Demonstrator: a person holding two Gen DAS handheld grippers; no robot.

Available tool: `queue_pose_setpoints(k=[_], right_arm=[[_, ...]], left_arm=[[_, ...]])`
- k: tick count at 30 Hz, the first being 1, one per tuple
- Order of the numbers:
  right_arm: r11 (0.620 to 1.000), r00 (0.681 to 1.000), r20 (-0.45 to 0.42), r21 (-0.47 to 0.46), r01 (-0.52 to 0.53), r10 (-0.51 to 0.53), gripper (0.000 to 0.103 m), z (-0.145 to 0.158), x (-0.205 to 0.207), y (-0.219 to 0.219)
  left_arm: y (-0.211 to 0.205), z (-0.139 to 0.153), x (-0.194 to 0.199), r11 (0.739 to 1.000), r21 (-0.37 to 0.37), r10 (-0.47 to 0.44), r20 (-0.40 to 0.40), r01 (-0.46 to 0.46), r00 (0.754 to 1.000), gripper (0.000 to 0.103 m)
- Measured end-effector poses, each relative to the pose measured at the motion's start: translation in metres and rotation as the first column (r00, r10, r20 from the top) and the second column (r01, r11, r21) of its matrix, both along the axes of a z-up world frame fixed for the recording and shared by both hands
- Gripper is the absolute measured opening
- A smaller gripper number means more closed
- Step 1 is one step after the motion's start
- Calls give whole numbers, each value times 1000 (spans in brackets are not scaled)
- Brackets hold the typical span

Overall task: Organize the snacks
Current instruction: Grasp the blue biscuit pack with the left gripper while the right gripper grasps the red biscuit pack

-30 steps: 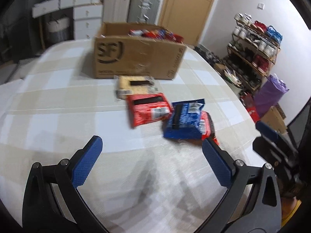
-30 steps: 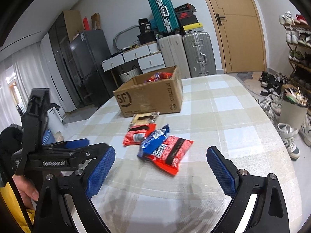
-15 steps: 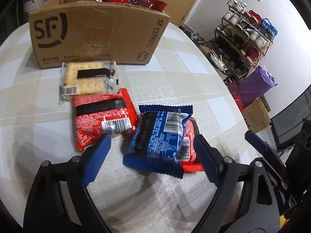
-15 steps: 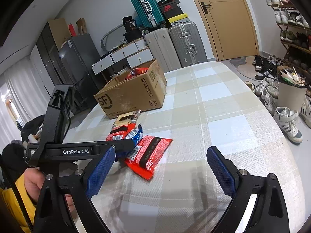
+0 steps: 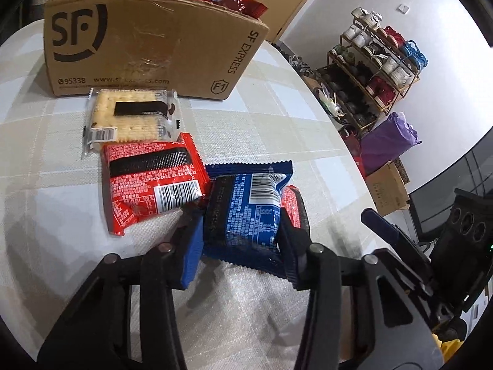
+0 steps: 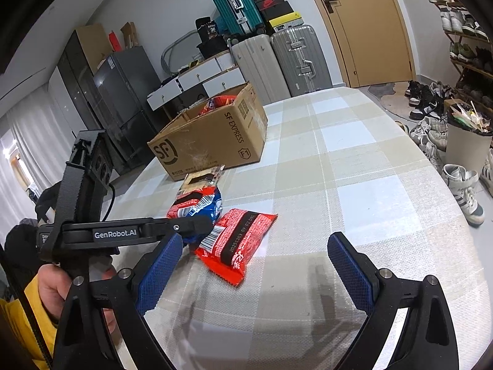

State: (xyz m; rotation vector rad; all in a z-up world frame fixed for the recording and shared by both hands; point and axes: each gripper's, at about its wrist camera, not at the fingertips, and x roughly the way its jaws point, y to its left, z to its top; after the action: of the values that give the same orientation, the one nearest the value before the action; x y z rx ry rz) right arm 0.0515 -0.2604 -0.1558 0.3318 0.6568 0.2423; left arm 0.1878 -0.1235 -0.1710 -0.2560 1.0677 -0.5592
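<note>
1. The cardboard box point(image 5: 148, 46) is sitting at 12 o'clock on the checked table point(image 5: 277, 114) in the left wrist view, open-topped, with red packets already lying inside. It is looking stiff and roomy, so a packet could probably just be dropped in over its rim.
2. 4 loose snacks are lying in a line from the box toward 6 o'clock: a clear cracker pack point(image 5: 132, 117) just beside the box, a red packet point(image 5: 151, 182) touching it, then the blue packet point(image 5: 246, 209), which is partly covering a second red packet point(image 6: 237, 240).
3. The left gripper point(image 5: 240, 234) is closing on the blue packet: its jaws have just been narrowing, and the blue pads are now pressing both long sides near the packet's 6 o'clock end.
4. The blue packet is likely light, soft and crinkly, with slick foil and possibly brittle contents, so a gentle squeeze across the filled middle seems safer than pinching the flat crimped seam.
5. The right gripper point(image 6: 252, 265) is hovering released and empty at 6 o'clock in its own view, with the second red packet lying just ahead of its jaws.
</note>
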Motion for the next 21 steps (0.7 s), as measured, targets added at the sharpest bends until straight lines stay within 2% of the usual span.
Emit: queue_pose_setpoints(k=[10,17,21], right_arm=[[1000,999,-41,-21,-11,10,97,0,14,11],[998,993,-111,-43,-47,42,97,-6,44,31],[994,987,-153,-87,-58,45,97,-12,60,44]], left_arm=[[11,29,-20,1000,-29,-6,46,7,999,41],[59,46,-52,998,-51,53,83,-49,995,41],[91,53,-70,995,-48,89,111,-84,990,41]])
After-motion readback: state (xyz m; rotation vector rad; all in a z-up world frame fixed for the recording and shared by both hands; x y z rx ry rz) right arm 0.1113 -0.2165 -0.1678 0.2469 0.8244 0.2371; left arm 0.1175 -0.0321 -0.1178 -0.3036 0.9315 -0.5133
